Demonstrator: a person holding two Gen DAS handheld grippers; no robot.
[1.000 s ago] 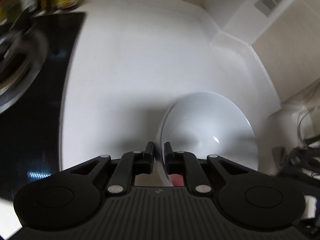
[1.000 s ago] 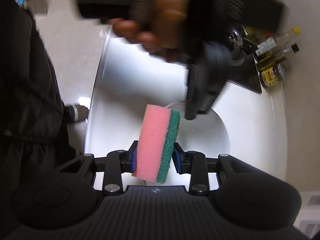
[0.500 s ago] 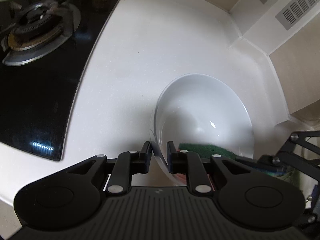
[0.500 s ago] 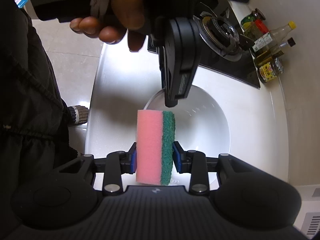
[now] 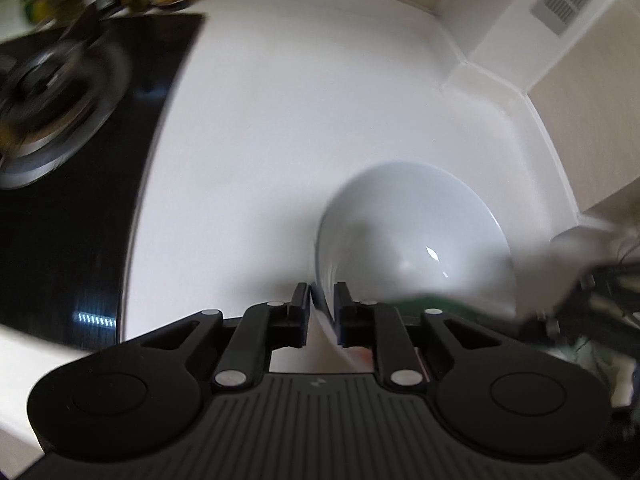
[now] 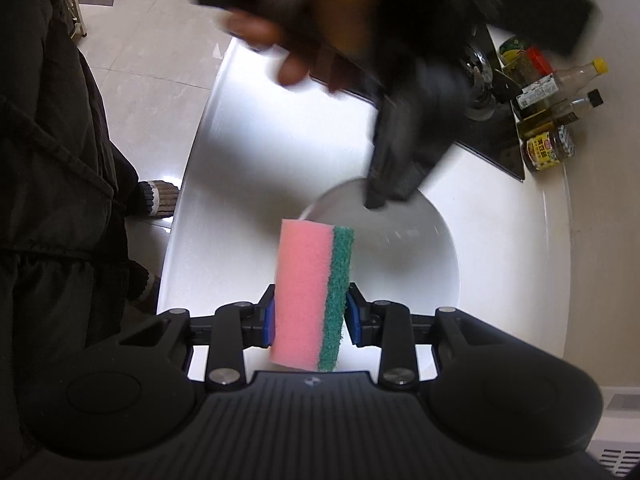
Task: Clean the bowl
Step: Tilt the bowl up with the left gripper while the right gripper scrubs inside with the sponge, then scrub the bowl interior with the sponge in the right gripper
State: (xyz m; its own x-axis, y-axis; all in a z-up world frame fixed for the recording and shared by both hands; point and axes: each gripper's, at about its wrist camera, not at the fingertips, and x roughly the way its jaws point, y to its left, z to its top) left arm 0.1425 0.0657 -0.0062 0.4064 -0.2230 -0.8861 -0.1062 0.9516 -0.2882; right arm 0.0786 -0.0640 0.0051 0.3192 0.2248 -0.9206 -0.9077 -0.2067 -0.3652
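Note:
A white bowl [image 5: 412, 240] sits on the white counter [image 5: 280, 120]. My left gripper [image 5: 322, 308] straddles its near rim; the jaws are opening, with a gap showing beside the thin rim between them. From the right wrist view the same left gripper [image 6: 384, 196] is a dark blur in a person's hand [image 6: 300, 20], tips at the bowl's [image 6: 408, 264] far rim. My right gripper [image 6: 310, 316] is shut on a pink and green sponge [image 6: 312, 292], held upright just above the bowl's near edge. A blurred green strip of the sponge [image 5: 432, 304] shows in the left wrist view.
A black gas hob [image 5: 60, 160] lies left of the bowl, with sauce bottles and jars [image 6: 548, 120] behind it. The counter meets a wall corner with vents [image 5: 568, 0]. A person in dark clothing [image 6: 48, 160] stands at the counter's edge, above a tiled floor.
The left jaws have spread apart from a tight pinch on the bowl rim to a wider stance around it. The left hand has shifted and is blurred. The sponge stays gripped.

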